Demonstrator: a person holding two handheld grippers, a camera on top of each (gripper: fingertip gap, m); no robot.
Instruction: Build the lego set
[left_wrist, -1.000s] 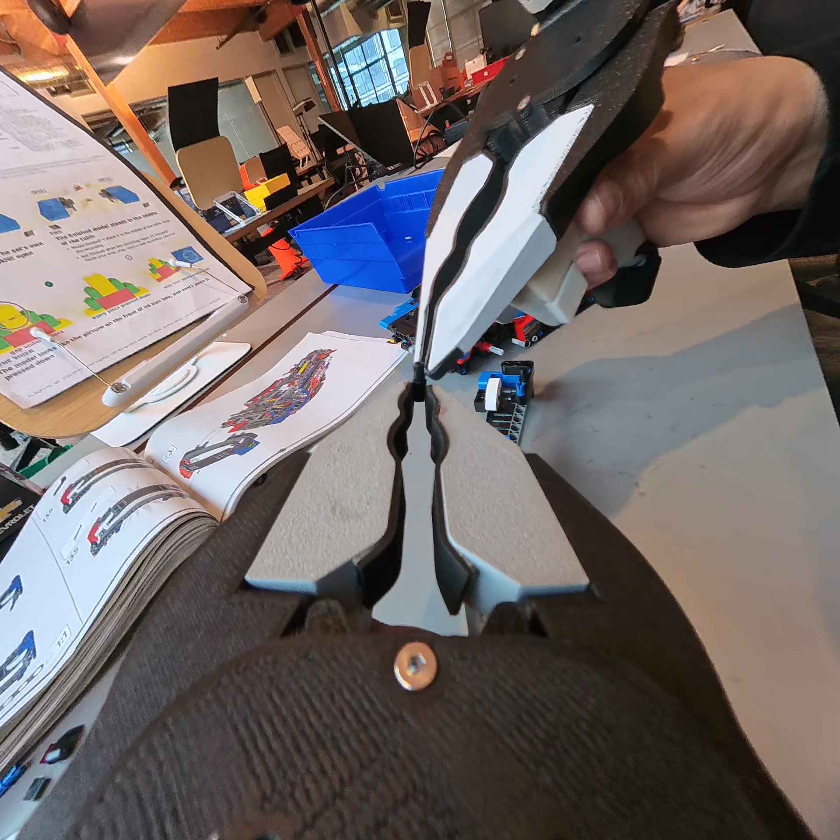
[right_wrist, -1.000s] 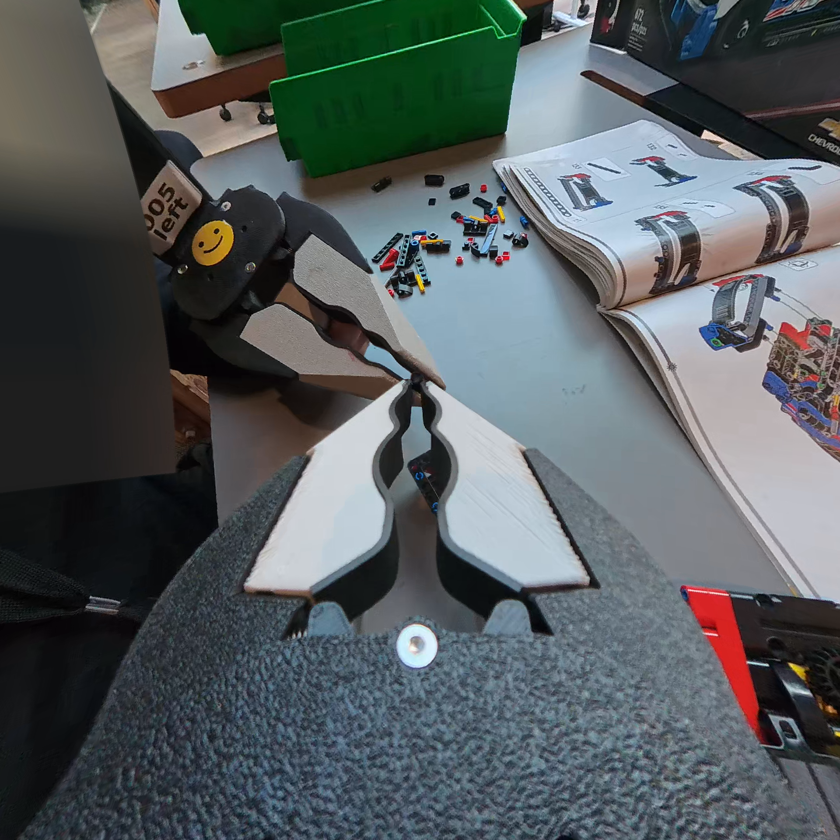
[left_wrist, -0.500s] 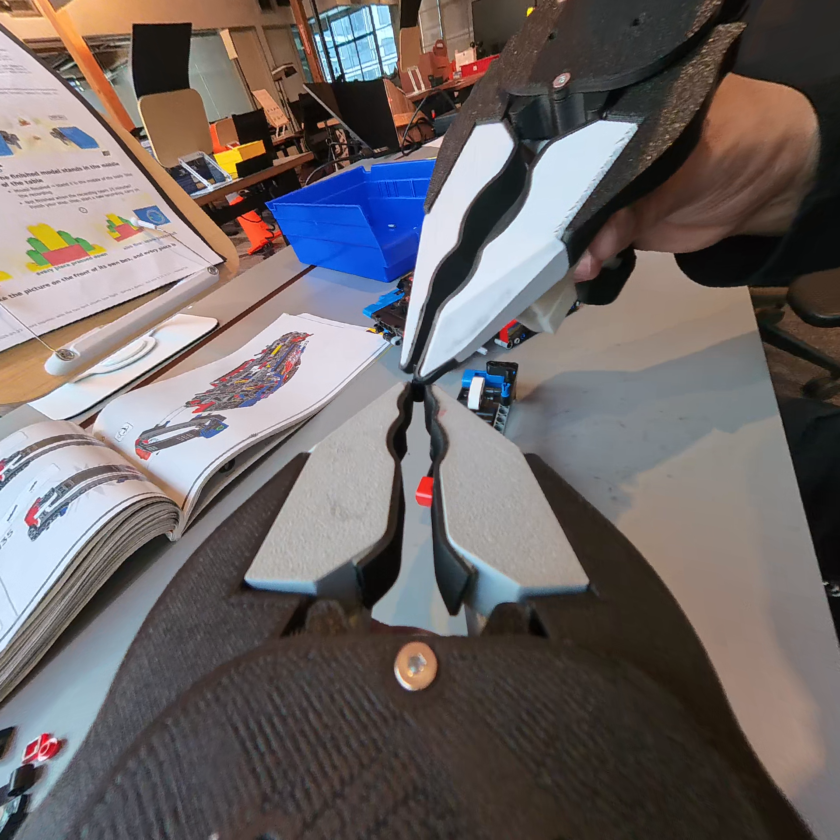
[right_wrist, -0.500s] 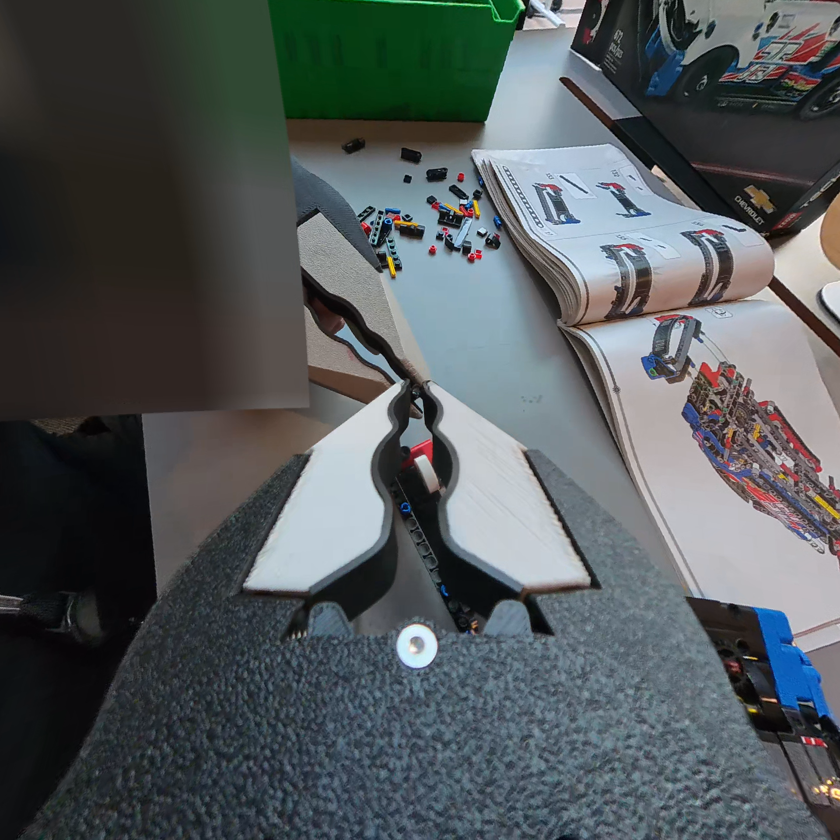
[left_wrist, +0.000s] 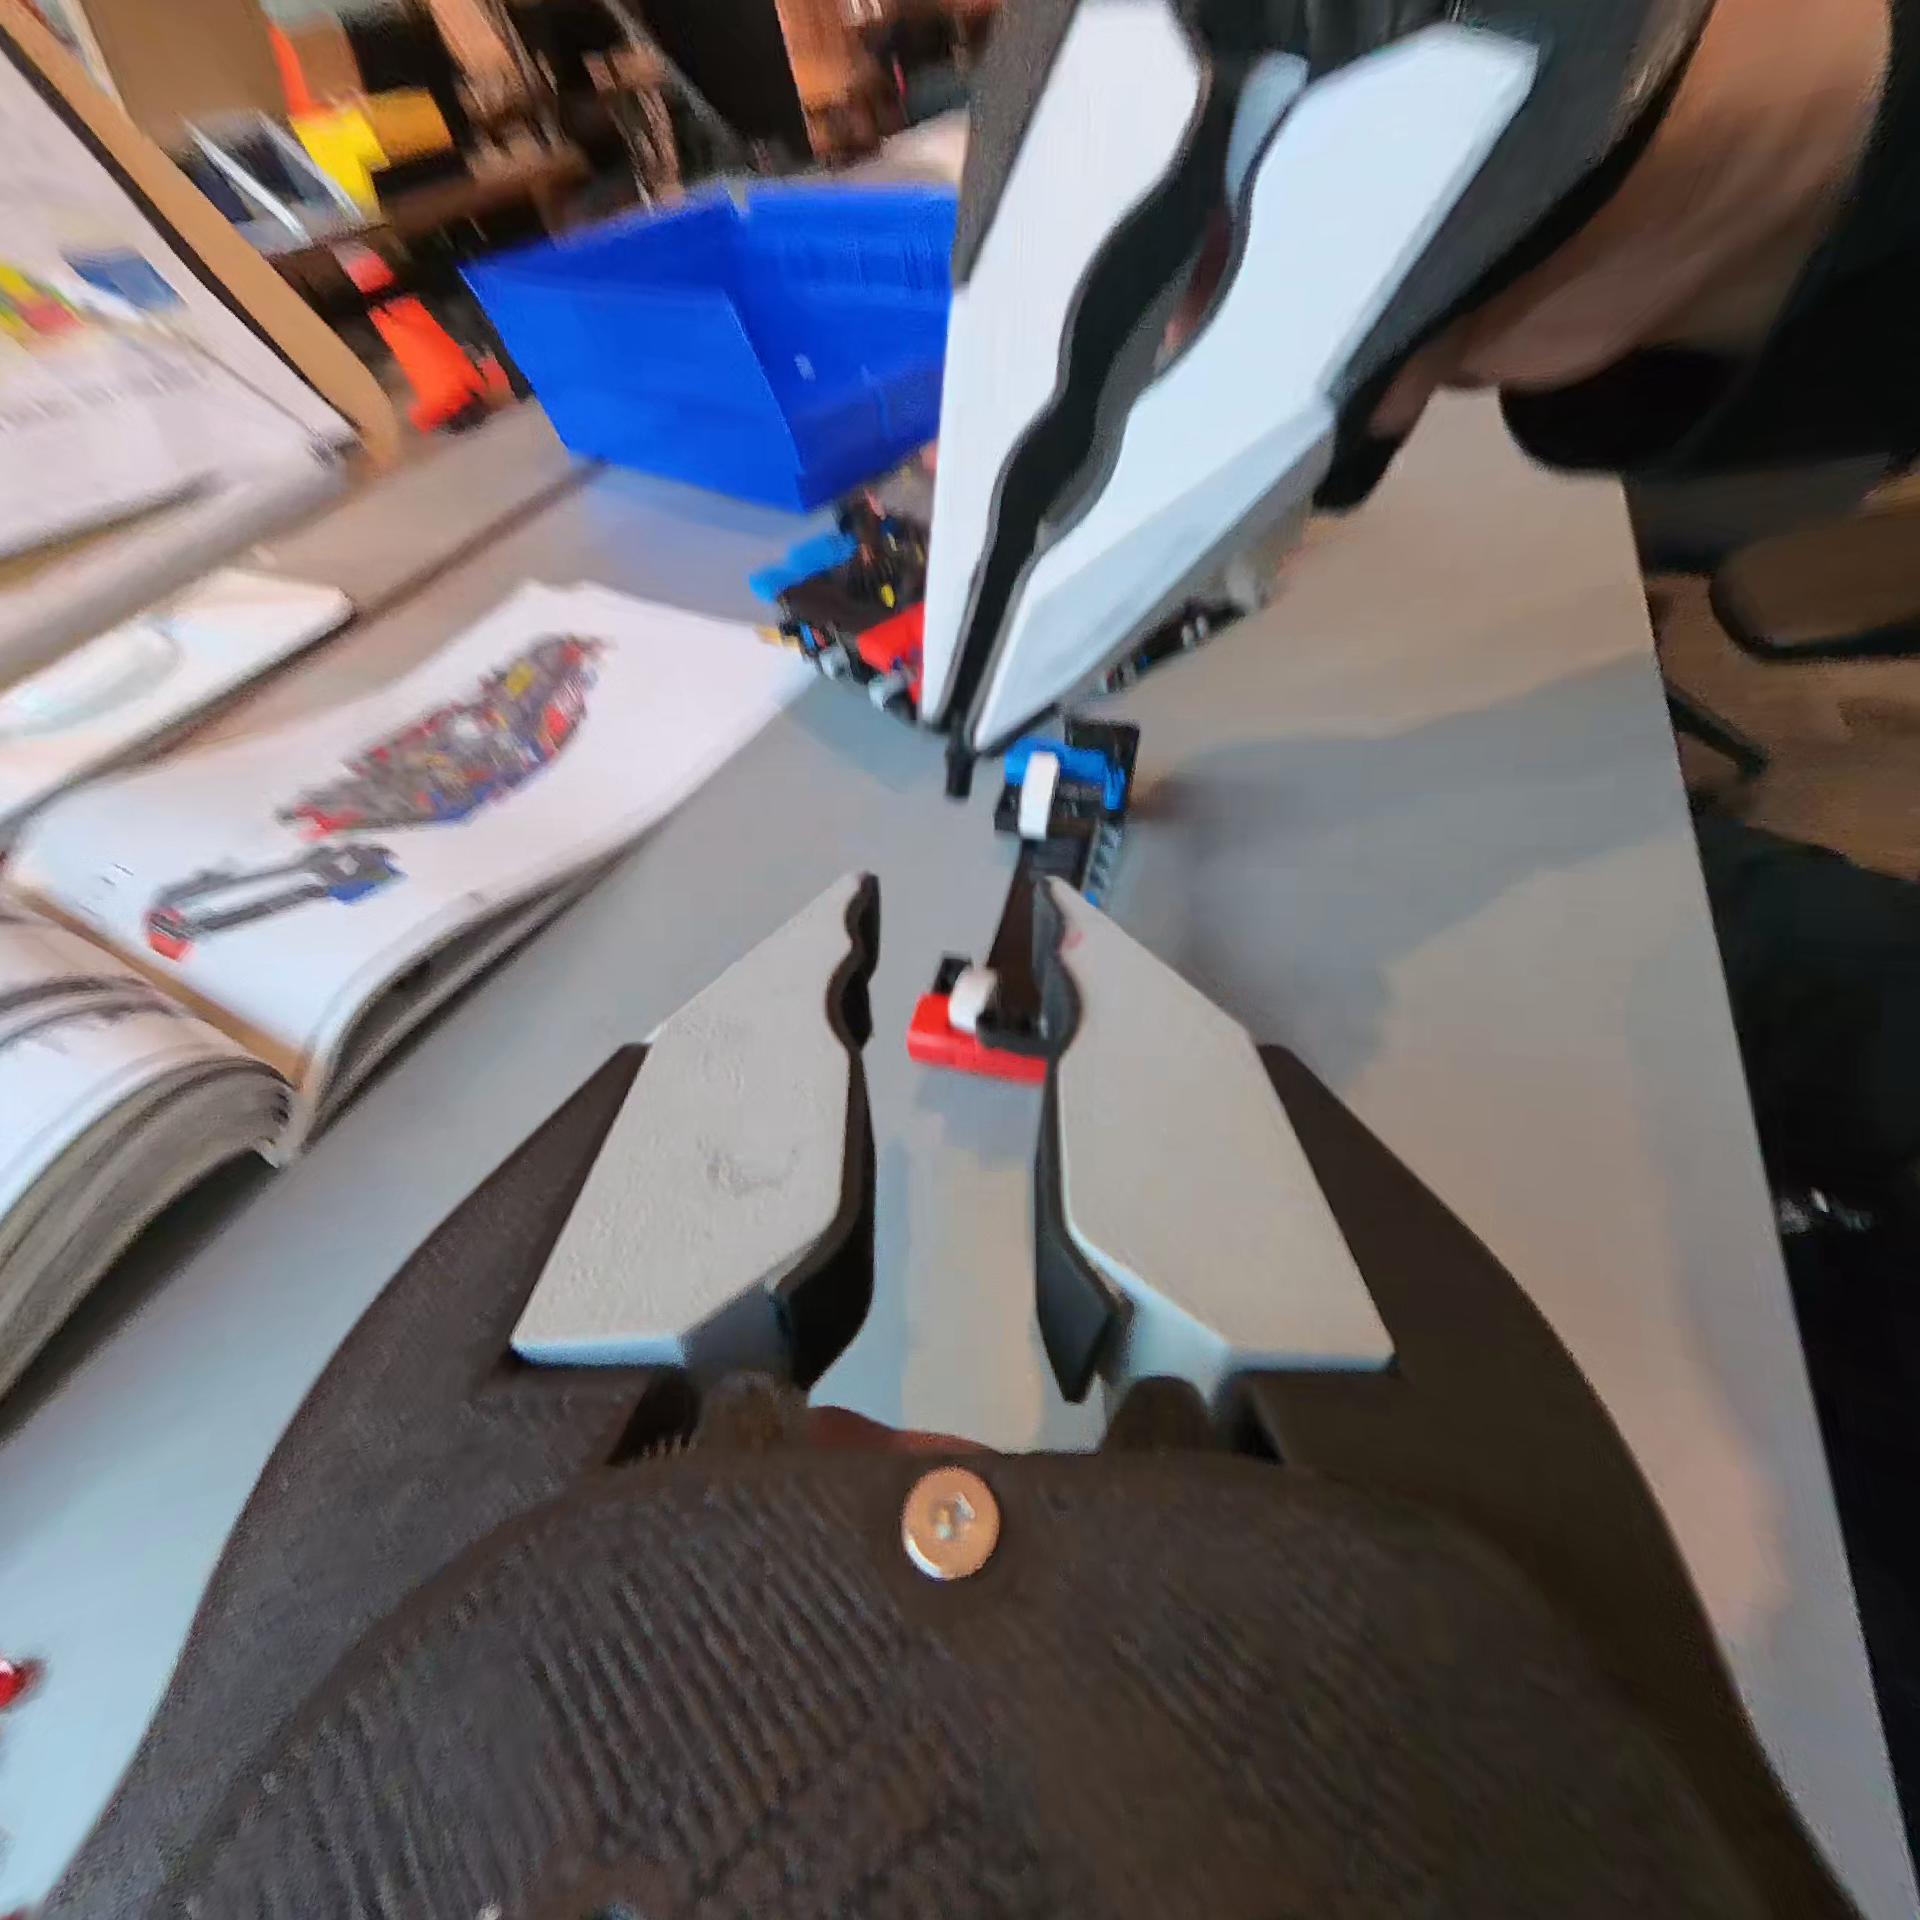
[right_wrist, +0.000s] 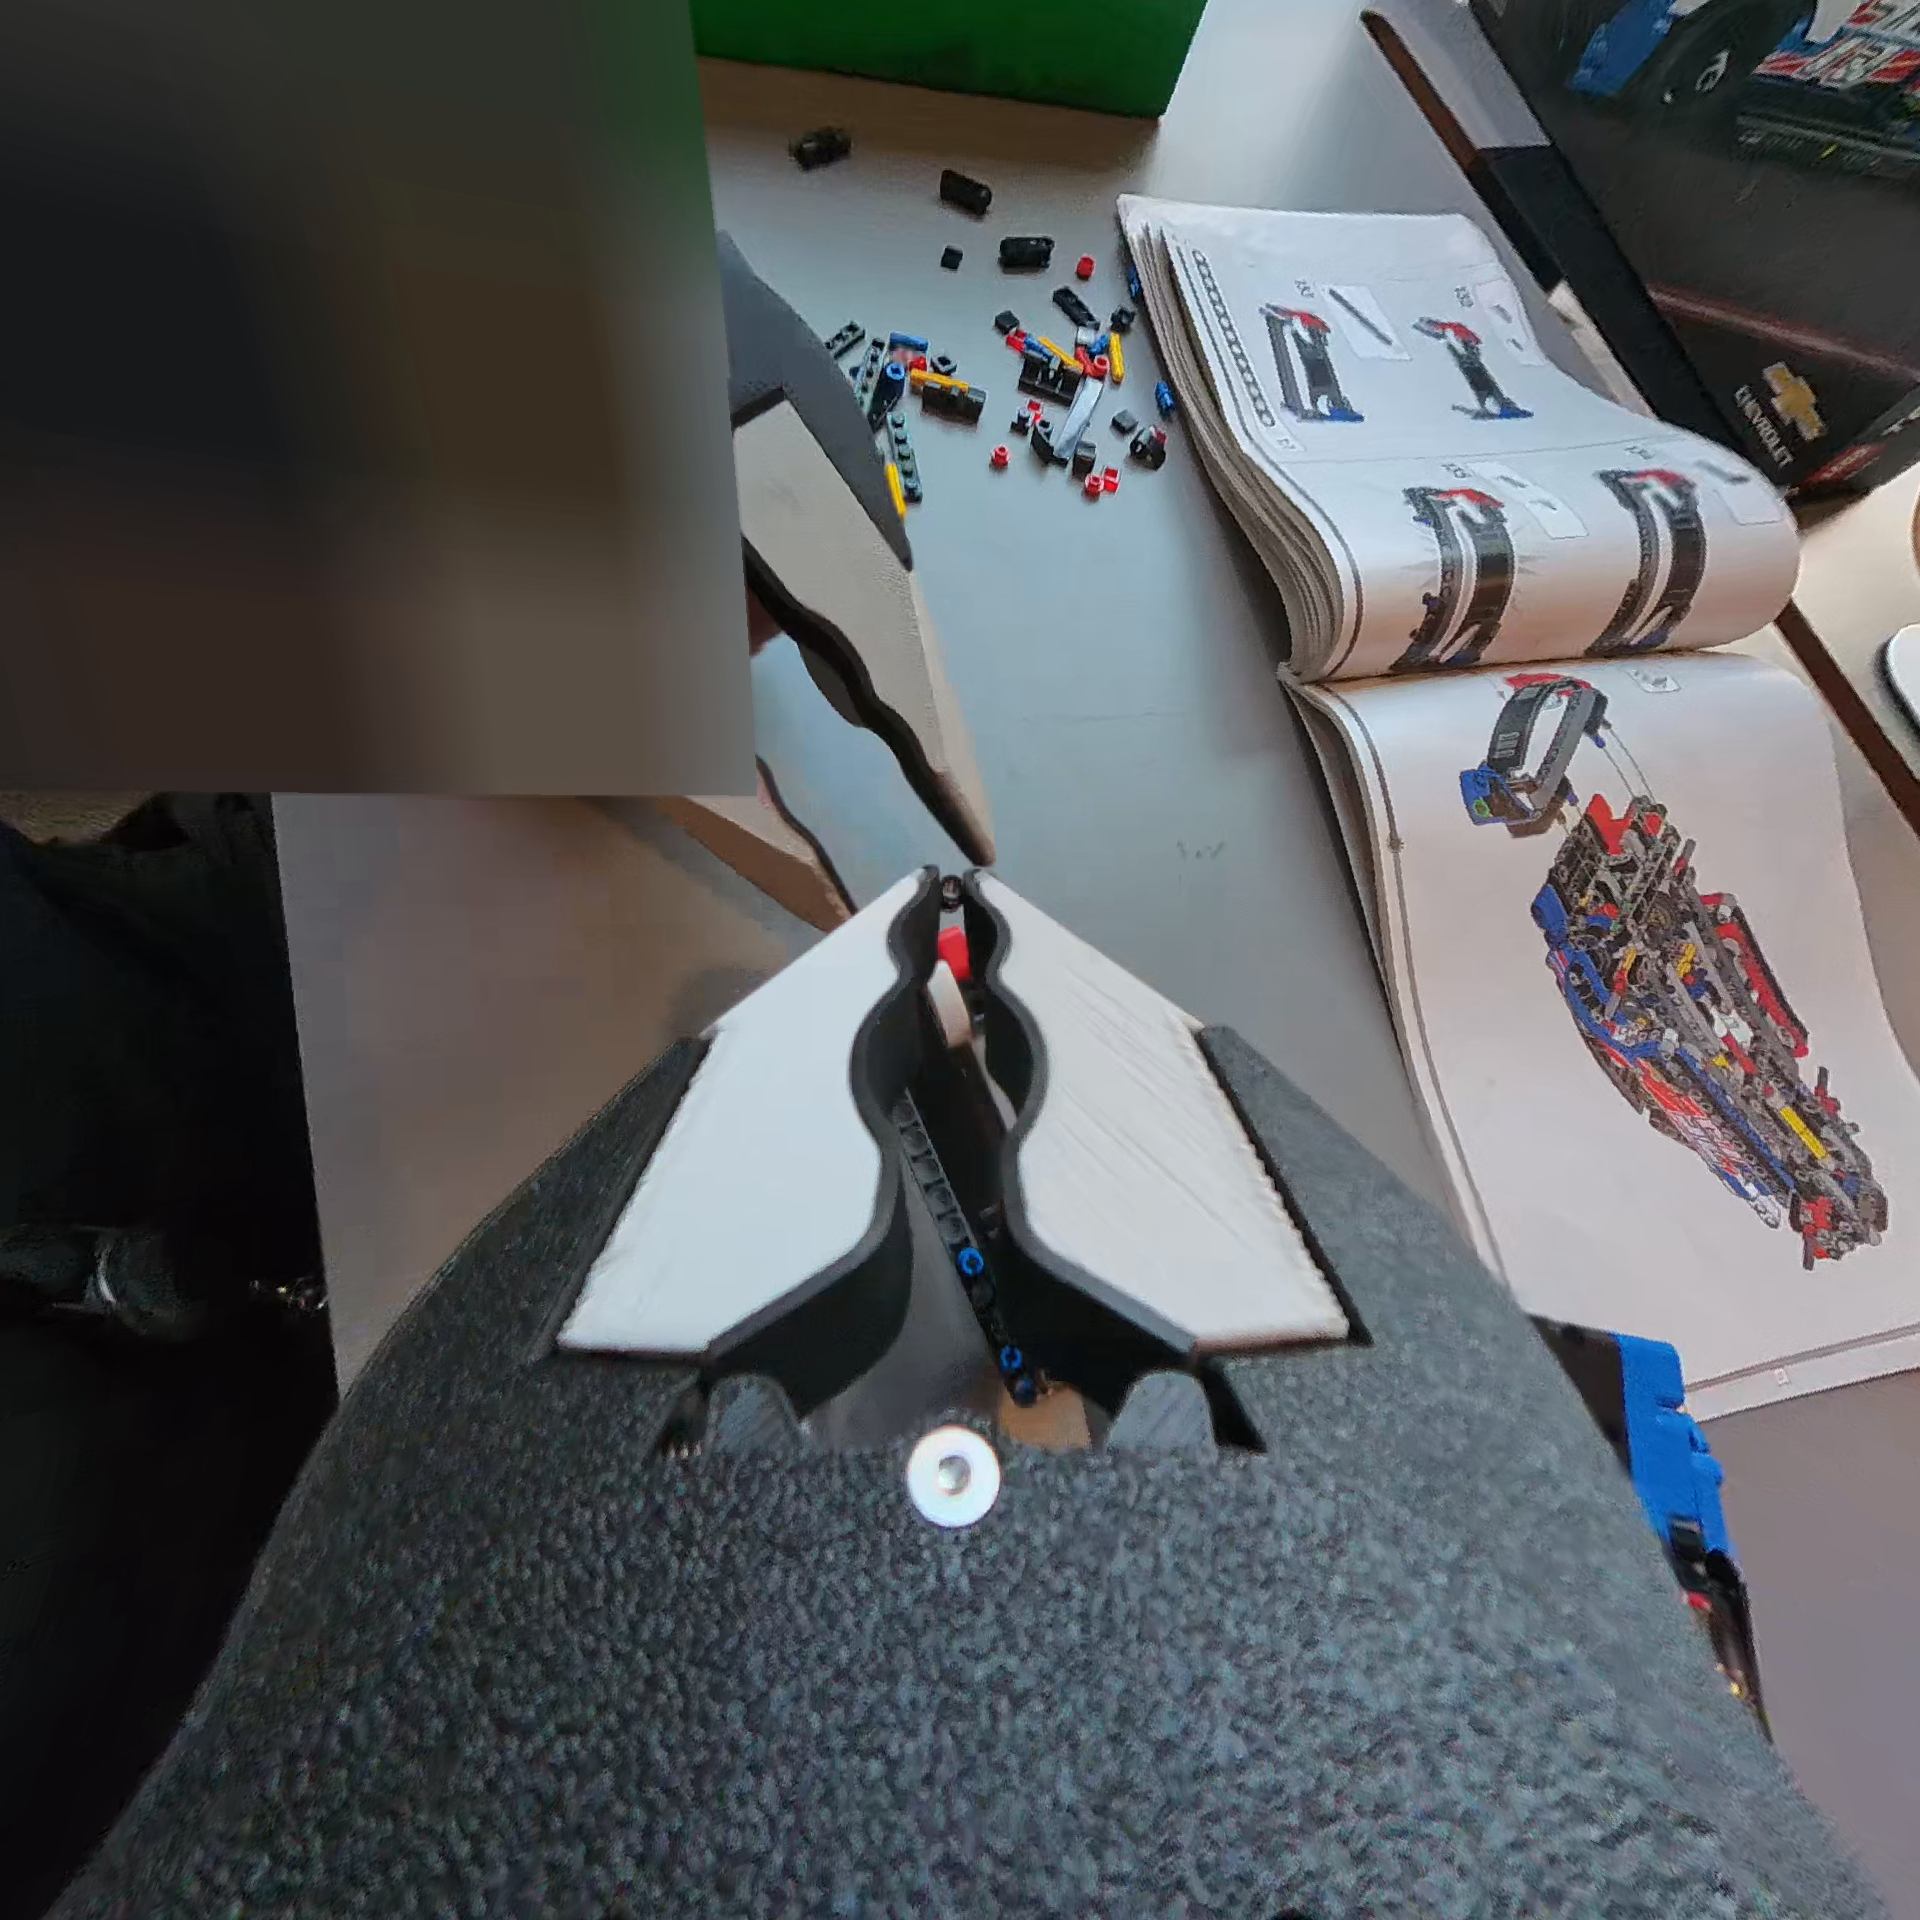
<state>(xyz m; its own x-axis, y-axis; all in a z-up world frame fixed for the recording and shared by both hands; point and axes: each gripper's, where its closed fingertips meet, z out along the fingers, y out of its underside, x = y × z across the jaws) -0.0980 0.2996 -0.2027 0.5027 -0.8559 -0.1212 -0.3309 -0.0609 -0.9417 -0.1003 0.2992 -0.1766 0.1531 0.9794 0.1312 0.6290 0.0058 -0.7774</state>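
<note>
Lego car (left_wrist: 868, 592), your half-built model in blue, red and black, sits on the grey table (left_wrist: 1403, 1039) just past the centre of the left wrist view, in front of the blue bin (left_wrist: 727, 343), and its blue corner shows at the lower right edge of the right wrist view. Judging by the finished drawing in the open instruction book (right_wrist: 1621, 935), much is left: a black arch piece (left_wrist: 1013, 961) with a red end lies separate at frame centre, and a scatter of loose small parts (right_wrist: 1039, 374) waits in the upper middle of the right wrist view, below the green bin (right_wrist: 935, 42). Your left gripper (left_wrist: 956, 899) has its fingers spread apart and holds nothing; the arch piece lies on the table between and just beyond them, close against one finger. Your right gripper (right_wrist: 951, 883) is pinched shut on a small black pin (left_wrist: 956, 769) that pokes out below its tips. By my reading, you are partway through fitting that pin; joining the arch to the car is not yet done.
</note>
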